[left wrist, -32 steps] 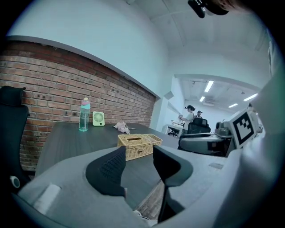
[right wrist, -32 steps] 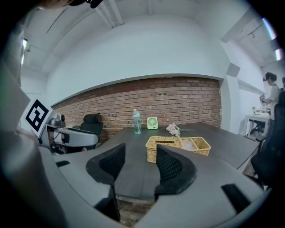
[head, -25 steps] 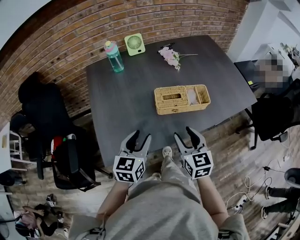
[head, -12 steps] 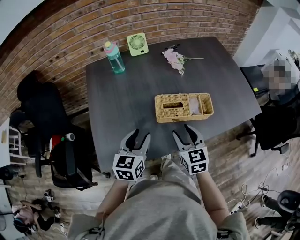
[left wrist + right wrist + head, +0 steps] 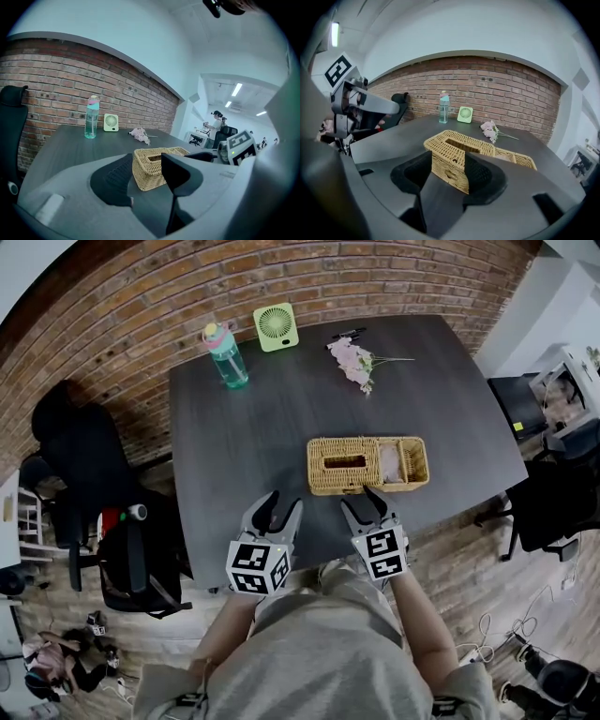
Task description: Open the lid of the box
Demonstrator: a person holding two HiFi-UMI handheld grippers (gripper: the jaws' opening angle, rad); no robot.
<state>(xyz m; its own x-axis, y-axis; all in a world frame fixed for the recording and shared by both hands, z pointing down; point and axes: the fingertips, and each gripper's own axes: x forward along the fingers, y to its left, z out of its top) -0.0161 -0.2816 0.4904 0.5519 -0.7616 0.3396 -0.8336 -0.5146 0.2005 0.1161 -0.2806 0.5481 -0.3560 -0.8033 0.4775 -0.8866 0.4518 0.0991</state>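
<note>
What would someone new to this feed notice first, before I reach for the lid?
Probably the wicker box, alone near the front of the dark table, slotted lid on its left half. Next, the left gripper and right gripper, both open and empty, aimed at it from the near edge. Along the far edge sit a teal bottle, a green fan and pink flowers.

Bare table (image 5: pixel 244 437) is lying open ahead of the left gripper (image 5: pixel 281 504) and left of the wicker box (image 5: pixel 367 465), which is standing just ahead of the right gripper (image 5: pixel 359 500), obstructing it. Bottle (image 5: pixel 226 354), fan (image 5: pixel 274 327) and flowers (image 5: pixel 356 360) are occupying the far edge, well apart from both grippers.
</note>
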